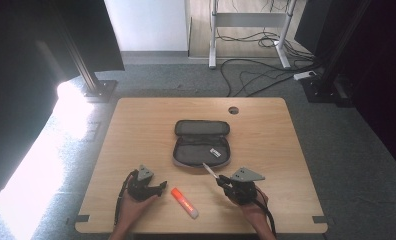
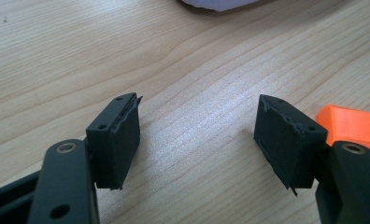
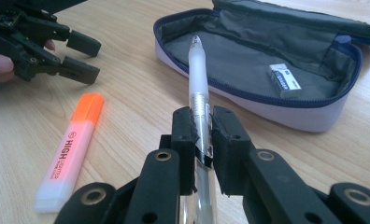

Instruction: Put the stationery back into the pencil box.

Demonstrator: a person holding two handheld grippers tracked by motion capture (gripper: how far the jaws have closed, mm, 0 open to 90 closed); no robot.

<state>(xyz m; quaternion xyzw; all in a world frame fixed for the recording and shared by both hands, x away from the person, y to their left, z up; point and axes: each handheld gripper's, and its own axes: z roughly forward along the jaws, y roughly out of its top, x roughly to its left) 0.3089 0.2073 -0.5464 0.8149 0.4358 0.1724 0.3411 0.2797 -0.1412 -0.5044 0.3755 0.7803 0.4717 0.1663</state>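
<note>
A grey pencil case (image 1: 202, 142) lies unzipped at the table's middle, a small white eraser (image 3: 284, 77) inside it. My right gripper (image 3: 202, 135) is shut on a clear white pen (image 3: 196, 70), whose tip points over the case's near rim (image 3: 230, 91); in the high view the right gripper (image 1: 223, 181) sits just in front of the case with the pen (image 1: 209, 170) sticking out toward it. An orange highlighter (image 1: 184, 202) lies between the two hands. My left gripper (image 1: 161, 188) rests open on the table at its left, and its orange cap (image 2: 349, 125) shows beside one jaw.
The wooden table (image 1: 136, 130) has a round cable hole (image 1: 233, 110) behind the case. Cables (image 1: 256, 75) and desk legs stand on the floor beyond it. Bright light falls on the floor at the left.
</note>
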